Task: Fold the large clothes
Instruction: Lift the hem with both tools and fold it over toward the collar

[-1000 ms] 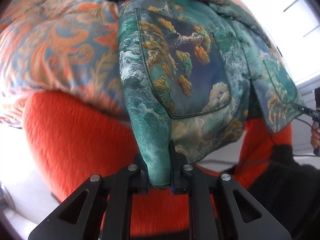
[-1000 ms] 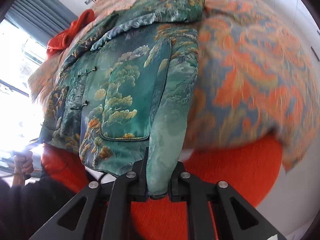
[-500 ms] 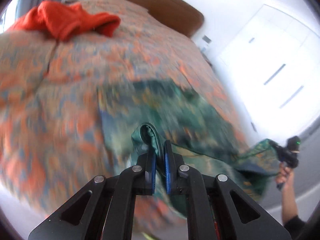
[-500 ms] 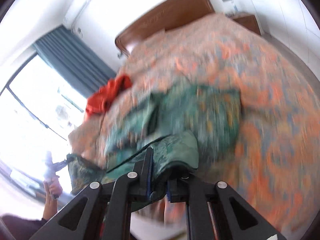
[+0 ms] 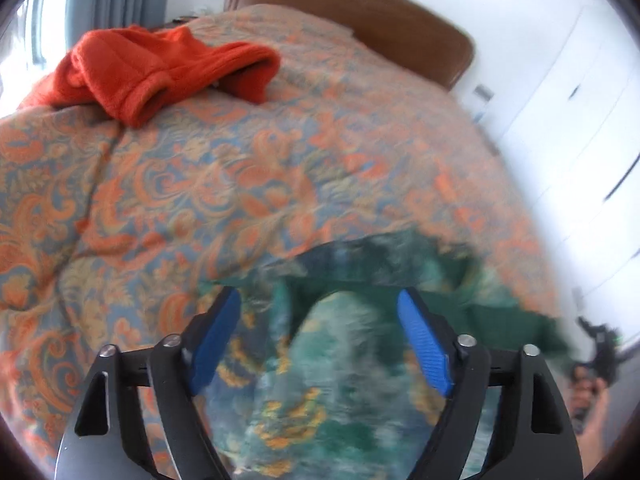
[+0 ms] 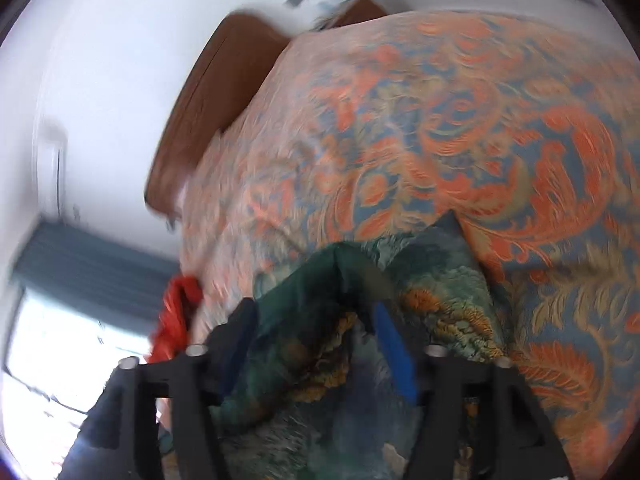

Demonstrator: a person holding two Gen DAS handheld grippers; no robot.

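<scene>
While both views are smeared by motion, the main facts read clearly. The left hand-held gripper [image 5: 320, 344] has its blue pads [image 5: 424, 344] spread wide apart, having just been opening, and the green brocade jacket [image 5: 304, 380] lies below and between them without being pressed by either pad. The right hand-held gripper [image 6: 316, 344] likewise stands with its jaws apart, just opened; a raised fold of the same green brocade jacket [image 6: 340, 344] sits between its pads, and the fabric looks loose rather than pinched, though the left pad is too dark to be sure of contact. The jacket rests on the near part of the bed, on an orange and blue floral bedspread [image 5: 240, 184]. An orange fleece garment [image 5: 152, 68] lies crumpled on the far part of the bedspread, well apart from the jacket, near the brown headboard [image 5: 360, 20]. At the right edge of the left wrist view, a person's hand [image 5: 588, 384] holds the other gripper beside the jacket's edge.
</scene>
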